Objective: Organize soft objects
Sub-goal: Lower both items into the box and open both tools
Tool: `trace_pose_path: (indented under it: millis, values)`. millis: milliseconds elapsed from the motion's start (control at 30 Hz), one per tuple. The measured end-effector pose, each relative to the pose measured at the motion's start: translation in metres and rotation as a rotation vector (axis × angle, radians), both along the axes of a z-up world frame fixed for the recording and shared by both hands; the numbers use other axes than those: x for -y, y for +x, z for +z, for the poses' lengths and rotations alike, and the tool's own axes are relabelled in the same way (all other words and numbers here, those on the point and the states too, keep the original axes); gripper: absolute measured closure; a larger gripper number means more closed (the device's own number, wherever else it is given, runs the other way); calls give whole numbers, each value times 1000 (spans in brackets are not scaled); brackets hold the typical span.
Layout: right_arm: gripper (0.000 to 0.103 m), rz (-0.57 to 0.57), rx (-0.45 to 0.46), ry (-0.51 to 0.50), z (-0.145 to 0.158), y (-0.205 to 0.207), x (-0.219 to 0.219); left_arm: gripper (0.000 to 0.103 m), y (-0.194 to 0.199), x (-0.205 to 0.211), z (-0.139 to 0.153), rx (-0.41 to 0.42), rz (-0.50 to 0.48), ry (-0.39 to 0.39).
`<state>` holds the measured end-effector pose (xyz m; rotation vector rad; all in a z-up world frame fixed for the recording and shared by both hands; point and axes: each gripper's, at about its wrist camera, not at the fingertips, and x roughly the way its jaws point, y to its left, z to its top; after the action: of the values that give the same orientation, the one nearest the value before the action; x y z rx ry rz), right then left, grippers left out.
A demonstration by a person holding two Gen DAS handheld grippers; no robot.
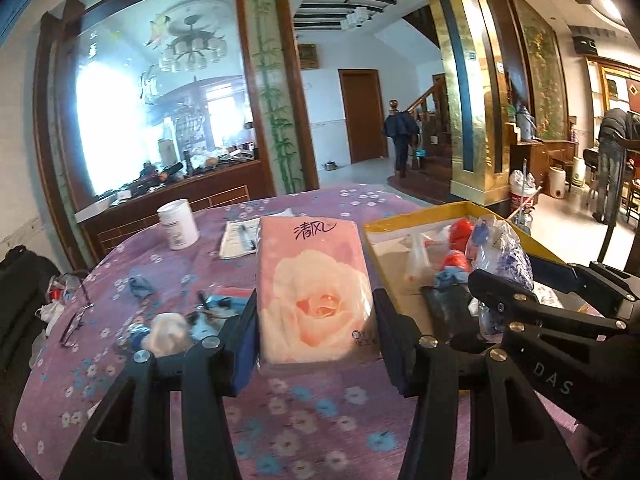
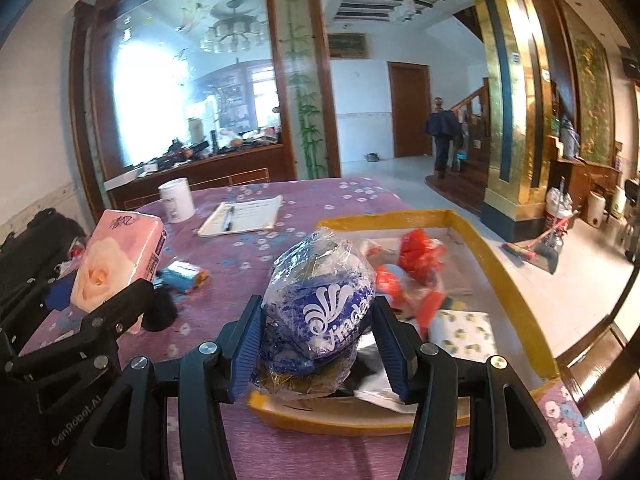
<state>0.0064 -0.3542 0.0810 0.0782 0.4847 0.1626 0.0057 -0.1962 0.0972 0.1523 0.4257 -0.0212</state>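
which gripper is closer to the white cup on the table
Left. The left gripper, shut on the tissue pack, sits nearer the white cup; the right gripper is over by the yellow tray.

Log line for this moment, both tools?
left tool: shut on pink rose-print tissue pack | right tool: shut on blue-printed clear plastic bag | yellow-rimmed tray: ahead

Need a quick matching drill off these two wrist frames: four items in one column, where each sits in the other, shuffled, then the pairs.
Items:
1. pink tissue pack
2. blue plastic-wrapped pack
3. white cup
4. red bag

Places:
A. standing on the purple tablecloth, far left
B. lying inside the yellow-rimmed box
C. held in the left gripper
D. held in the right gripper

Pairs: 1-C, 2-D, 3-A, 4-B
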Motion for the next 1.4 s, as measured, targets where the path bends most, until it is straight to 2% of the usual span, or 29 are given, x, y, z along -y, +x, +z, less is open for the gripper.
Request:
trace_pose_path:
  millis: [500,1033,1400]
  values:
    - [45,-96,-33,-15,-5,10,52,52,32,41,-11,-54,-60,-18]
    - [44,-132,-60,-38,-7,30,76,52,58,78,-30,-126,-107,-23]
    - [44,-119,-112,-61,-12,56,82,52,75,90,-45,-194,-133,-41]
